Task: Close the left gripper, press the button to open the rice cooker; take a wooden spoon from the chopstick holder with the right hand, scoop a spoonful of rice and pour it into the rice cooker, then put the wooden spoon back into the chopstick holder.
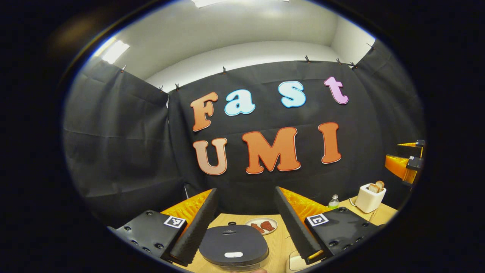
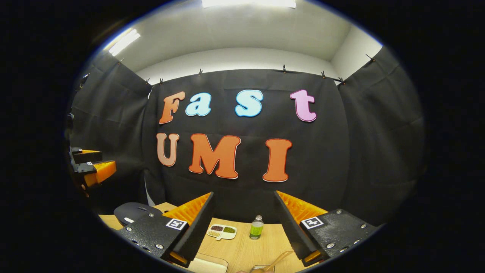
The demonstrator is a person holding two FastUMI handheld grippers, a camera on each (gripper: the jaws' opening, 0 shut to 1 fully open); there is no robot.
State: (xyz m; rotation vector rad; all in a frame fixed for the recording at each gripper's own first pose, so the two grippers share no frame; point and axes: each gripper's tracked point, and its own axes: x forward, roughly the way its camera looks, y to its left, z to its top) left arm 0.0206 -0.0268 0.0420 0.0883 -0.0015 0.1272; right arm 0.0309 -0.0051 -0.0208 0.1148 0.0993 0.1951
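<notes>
The dark grey, rounded rice cooker (image 1: 233,244) sits with its lid down on the light wooden bench (image 1: 278,242), low in the left gripper view, directly between the spread fingers of the left gripper (image 1: 246,223), which hold nothing and hang above it without touching. Just behind the cooker lies a small white plate with reddish-brown pieces of food (image 1: 261,226). Farther right on the bench stand a small clear bottle with a green label (image 1: 333,202) and a white toaster with slices of bread standing in its slots (image 1: 370,197). At the far right edge of that view the right gripper (image 1: 411,159) shows, raised well above the bench. In the right gripper view its fingers are likewise spread apart and empty. Between them, on the bench, are a white divided dish holding dark, green and pale grains (image 2: 222,231) and the same bottle, its contents green. At the bottom edge a pale wooden spoon handle (image 2: 278,259) slants upward; what it stands in is cut off. Black cloth walls the booth under a white ceiling with bright strip lights.
</notes>
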